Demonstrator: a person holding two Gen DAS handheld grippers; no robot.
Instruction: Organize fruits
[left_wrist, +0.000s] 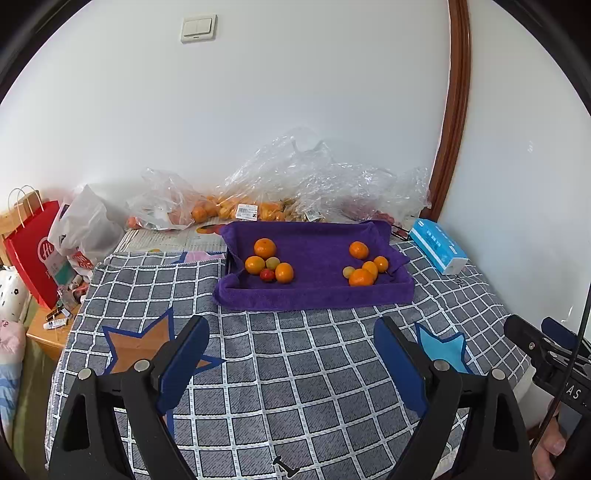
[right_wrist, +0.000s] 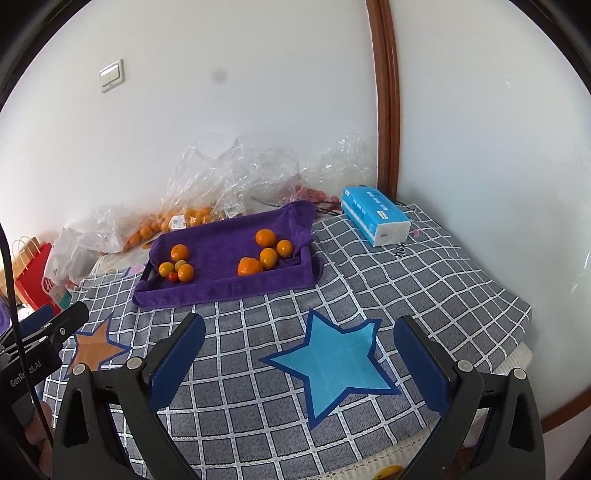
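A tray lined with a purple towel (left_wrist: 317, 288) (right_wrist: 221, 288) sits at the far side of the checked tablecloth. Its left end holds oranges (left_wrist: 265, 247) (right_wrist: 180, 253), a yellowish small fruit (left_wrist: 272, 263) and a red cherry tomato (left_wrist: 267, 274) (right_wrist: 172, 276). Its right end holds more oranges (left_wrist: 361, 277) (right_wrist: 249, 266) and a pale small fruit (left_wrist: 348, 272). My left gripper (left_wrist: 291, 365) is open and empty, short of the tray. My right gripper (right_wrist: 299, 365) is open and empty above a blue star patch (right_wrist: 336, 365).
Clear plastic bags of oranges (left_wrist: 236, 206) (right_wrist: 184, 218) lie behind the tray along the wall. A blue tissue pack (left_wrist: 437, 245) (right_wrist: 375, 216) is at the right. A red paper bag (left_wrist: 33, 254) and a white bag (left_wrist: 85, 229) stand off the table's left edge.
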